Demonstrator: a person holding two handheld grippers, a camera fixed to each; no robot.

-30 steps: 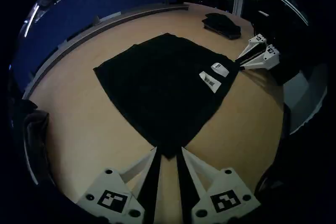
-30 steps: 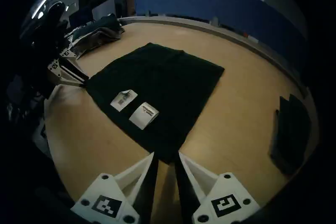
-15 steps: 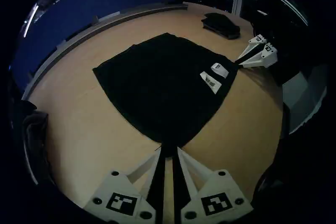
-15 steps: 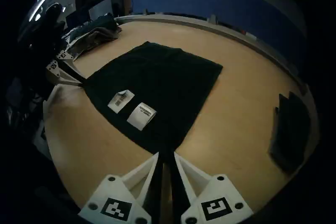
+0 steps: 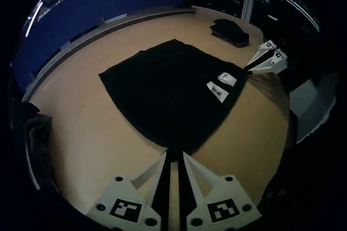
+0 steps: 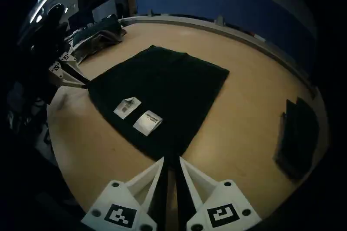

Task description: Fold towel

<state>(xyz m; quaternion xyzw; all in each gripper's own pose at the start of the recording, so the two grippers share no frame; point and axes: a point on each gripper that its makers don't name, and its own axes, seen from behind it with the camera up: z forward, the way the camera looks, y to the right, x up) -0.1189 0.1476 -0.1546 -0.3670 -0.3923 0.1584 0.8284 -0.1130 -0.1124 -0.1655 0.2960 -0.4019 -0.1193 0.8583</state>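
"Left gripper view: what is the left tool doing?" the inspector is asking.

"Its two white fingers are pressing together on the near corner of the black rectangular cloth towel," the technician is answering. "The towel is lying spread flat on the light wooden bench, with two small white paper tags sitting near one edge."

"And the right tool?"

"In the right gripper view it is clamping the neighbouring corner in the same way. Both pinched corners are lying at the ends of the edge that is carrying the tags. The two far corners are resting free on the bench."

"Which step is running?"

"By my reading, the grasp is completing and the first fold is not yet starting. No part of the towel is lying doubled over."

"What is the next move calling for?"

"It is calling for both tools lifting together, at one height. They should then be carrying the held edge across the towel toward the far edge. The cloth between them needs holding taut so that it is not sagging or twisting. The corners need lining up before either tool is opening."
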